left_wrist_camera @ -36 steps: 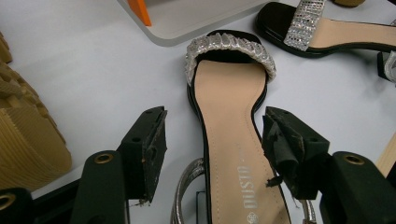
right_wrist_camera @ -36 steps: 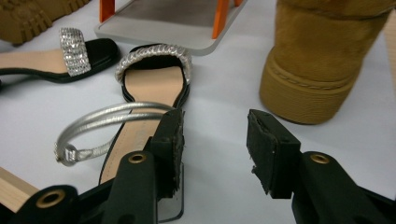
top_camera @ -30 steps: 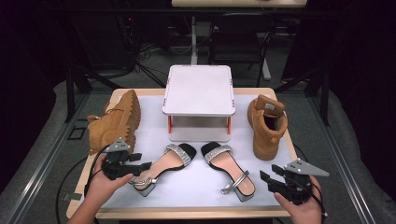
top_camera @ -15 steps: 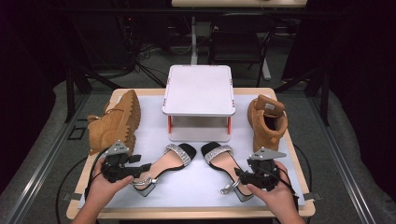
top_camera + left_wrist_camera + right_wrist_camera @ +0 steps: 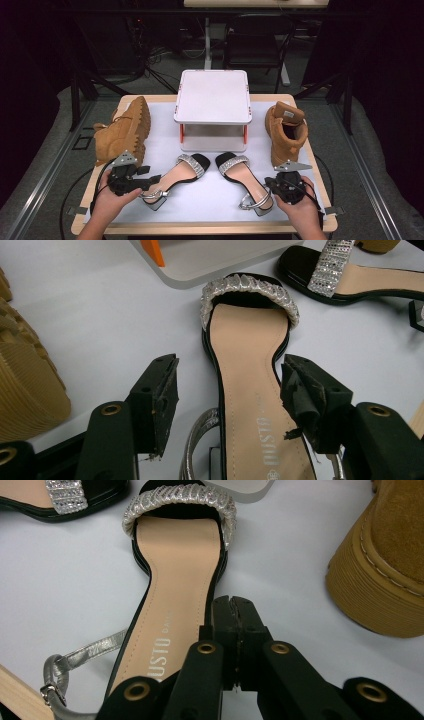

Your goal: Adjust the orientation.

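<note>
Left gripper (image 5: 150,181): unmoved since a second ago, jaws spread either side of the heel end of the left black sandal with a tan insole and silver strap (image 5: 176,176), pads not pressing.

Right gripper (image 5: 270,182): has come in from the table's right edge to the heel of the matching right sandal (image 5: 243,180). Its jaws have just been closing and now meet, nothing between them, just beside the sandal's edge.

Both sandals lie on the white mat (image 5: 210,200), before the white stand (image 5: 213,97).
</note>
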### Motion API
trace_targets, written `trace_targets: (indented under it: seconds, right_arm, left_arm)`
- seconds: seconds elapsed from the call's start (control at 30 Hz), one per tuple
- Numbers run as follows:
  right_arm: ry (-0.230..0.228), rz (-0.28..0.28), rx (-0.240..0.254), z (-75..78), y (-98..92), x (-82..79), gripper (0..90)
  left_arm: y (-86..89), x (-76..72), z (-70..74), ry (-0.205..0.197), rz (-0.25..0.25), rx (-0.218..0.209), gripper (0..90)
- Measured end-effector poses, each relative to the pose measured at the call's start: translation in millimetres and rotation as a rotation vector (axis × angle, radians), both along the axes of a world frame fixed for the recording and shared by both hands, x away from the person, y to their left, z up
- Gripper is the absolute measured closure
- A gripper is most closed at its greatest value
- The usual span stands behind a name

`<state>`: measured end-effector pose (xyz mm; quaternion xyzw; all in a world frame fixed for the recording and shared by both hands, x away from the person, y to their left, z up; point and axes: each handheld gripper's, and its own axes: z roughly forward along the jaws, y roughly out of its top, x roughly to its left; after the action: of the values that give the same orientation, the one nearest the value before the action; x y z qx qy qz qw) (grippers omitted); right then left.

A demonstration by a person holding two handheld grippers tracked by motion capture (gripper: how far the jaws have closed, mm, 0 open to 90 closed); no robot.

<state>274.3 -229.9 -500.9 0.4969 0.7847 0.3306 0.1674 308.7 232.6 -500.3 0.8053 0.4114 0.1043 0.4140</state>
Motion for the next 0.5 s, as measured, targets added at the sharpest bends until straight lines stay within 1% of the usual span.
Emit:
trace_targets:
  seconds: [0.03,0.07,0.1,0.13,0.17,0.2,0.23,0.27,0.3,0.33,0.37,0.43,0.47,0.5]
  right_arm:
    - [0.001,0.007,-0.005,0.4,-1.1,1.2,90.0]
    - [-0.003,0.008,0.005,0.6,-1.2,2.3,90.0]
    - [-0.008,0.006,0.002,1.0,-1.6,3.8,90.0]
    - [-0.006,0.007,-0.012,2.2,-2.6,5.3,90.0]
    - [-0.003,0.006,-0.013,2.5,-3.3,7.2,90.0]
    - [0.001,0.003,0.005,2.4,-4.3,8.4,90.0]
    - [0.020,0.005,0.030,3.8,-6.1,8.5,90.0]
    - [0.030,0.003,0.093,5.3,-7.5,8.1,90.0]
    - [0.031,0.019,0.132,6.8,-7.8,7.7,87.7]
    - [0.034,0.026,0.138,7.7,-6.7,7.6,74.5]
    - [0.034,0.032,0.128,7.7,-5.1,7.9,68.5]
    - [0.031,0.036,0.074,5.6,-1.6,8.0,66.8]
    - [0.039,0.034,0.050,3.9,-0.6,8.2,65.5]
    - [0.053,0.037,0.047,1.9,-0.5,8.8,64.2]
  left_arm:
    - [0.0,0.1,0.0,0.000,-0.001,-0.001,39.9]
    - [0.0,0.2,0.1,0.001,-0.001,-0.004,40.1]
    - [0.2,0.5,0.2,0.003,-0.004,-0.007,40.2]
    - [0.5,0.8,0.5,0.003,-0.006,-0.009,40.2]
    - [0.4,0.9,0.5,0.002,-0.006,-0.010,40.4]
    - [0.4,0.9,0.6,0.002,-0.006,-0.011,40.4]
    - [0.1,0.6,0.7,0.004,-0.004,-0.014,40.4]
    - [0.0,0.6,0.7,0.003,-0.004,-0.014,40.4]
    - [0.2,1.2,0.6,0.001,-0.008,-0.011,40.4]
    - [0.4,1.7,0.7,0.005,-0.012,-0.008,40.4]
    - [-0.2,2.0,0.4,0.006,-0.008,-0.011,40.4]
    - [-0.8,2.3,0.9,0.006,-0.015,-0.005,40.4]
    - [-1.3,2.1,1.3,0.005,-0.017,-0.002,40.4]
    - [-1.8,1.6,1.6,0.006,-0.019,-0.003,40.4]
